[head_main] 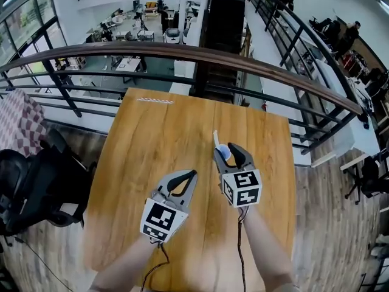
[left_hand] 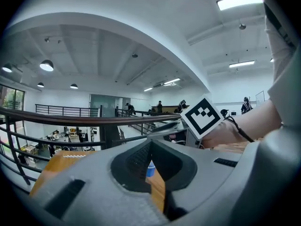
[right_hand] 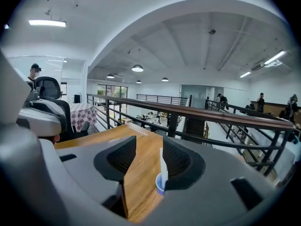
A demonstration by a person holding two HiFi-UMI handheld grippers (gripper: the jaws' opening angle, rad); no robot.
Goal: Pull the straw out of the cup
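Note:
On the wooden table point(head_main: 152, 151) stands a small blue cup point(head_main: 225, 154) with a white straw point(head_main: 215, 139) sticking up out of it. My right gripper point(head_main: 225, 149) is open, one jaw on each side of the cup, and no pad presses on it. In the right gripper view the cup point(right_hand: 160, 183) and straw point(right_hand: 163, 166) sit close against the right jaw, which hides part of the cup; the right gripper point(right_hand: 149, 140) holds nothing. My left gripper point(head_main: 193, 174) hovers shut and empty a little left of the cup. Through the left gripper point(left_hand: 150, 142) the cup point(left_hand: 150, 168) shows.
A striped paper strip point(head_main: 155, 100) lies near the table's far edge. Just behind the table runs a brown-topped railing point(head_main: 200, 55) over a lower floor. A black chair point(head_main: 36, 181) stands at the left. The table's right edge is near the right gripper.

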